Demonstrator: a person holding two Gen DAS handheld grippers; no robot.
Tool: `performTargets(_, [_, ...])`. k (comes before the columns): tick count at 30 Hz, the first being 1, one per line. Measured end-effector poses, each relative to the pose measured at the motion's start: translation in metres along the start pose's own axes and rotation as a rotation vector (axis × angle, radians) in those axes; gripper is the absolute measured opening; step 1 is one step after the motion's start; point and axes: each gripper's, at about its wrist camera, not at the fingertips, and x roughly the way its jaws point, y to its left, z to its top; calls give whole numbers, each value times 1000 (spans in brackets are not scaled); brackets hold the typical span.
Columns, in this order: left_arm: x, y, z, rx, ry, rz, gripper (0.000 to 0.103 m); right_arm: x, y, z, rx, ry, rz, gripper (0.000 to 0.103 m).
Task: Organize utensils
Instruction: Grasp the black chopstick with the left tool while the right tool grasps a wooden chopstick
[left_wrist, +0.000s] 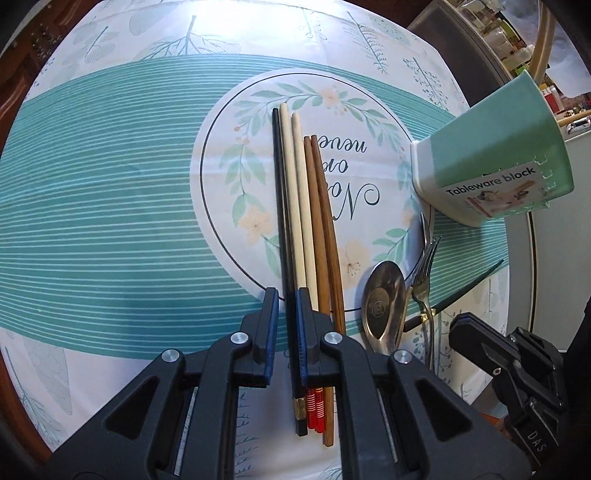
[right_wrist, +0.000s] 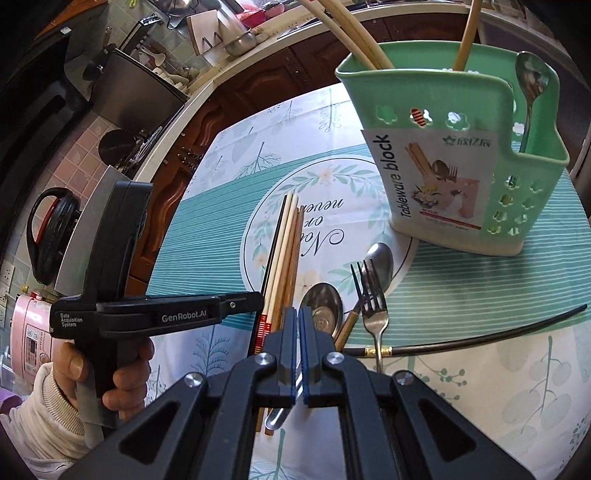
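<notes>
Left wrist view: black chopstick (left_wrist: 281, 206) points straight ahead between the left gripper's (left_wrist: 287, 317) slightly parted jaws, ungrasped.

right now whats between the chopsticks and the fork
A steel spoon, bowl up, lies between the chopsticks and the fork. The left wrist view shows it best.

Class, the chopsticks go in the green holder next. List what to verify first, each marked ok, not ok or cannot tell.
1. Left claw astride the black chopstick: ok.
2. Left claw shut on it: not ok, a gap shows.
3. Right claw shut: ok; gripping the spoon: cannot tell.
4. Green holder upright: ok.
5. Room inside the holder: cannot tell.
</notes>
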Motion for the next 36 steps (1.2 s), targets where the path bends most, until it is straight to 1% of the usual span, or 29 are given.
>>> performTargets(2, [-1,-1,1,8,3,16,6,1,-1,-1,2,5,3,2])
performTargets(8, [-3,2,1,3,4,18,6,3,-1,-3,3,12,10,2])
performTargets(13, [-5,2,2,15,15,54,6,3,-1,-4,1,9,13,2])
performTargets(15, [-3,-3,4,28,29,83,10,4,-1,-4,-2,12,13,2])
performTargets(19, [5,-22,9,86,61,166,10,5,1,-4,-13,19,10,2])
performTargets(23, [10,-33,13,119,96,216,10,4,2,-3,-19,21,11,1])
performTargets(25, [12,-35,15,117,124,230,5,4,2,-4,-19,21,10,1])
performTargets(29, [10,-30,13,90,119,211,4,4,2,-3,-16,25,5,1])
performTargets(32, [6,-21,6,64,103,191,3,5,5,0,-20,38,4,1])
performTargets(36, [1,-8,-4,30,98,167,3,16,11,7,-16,97,23,1])
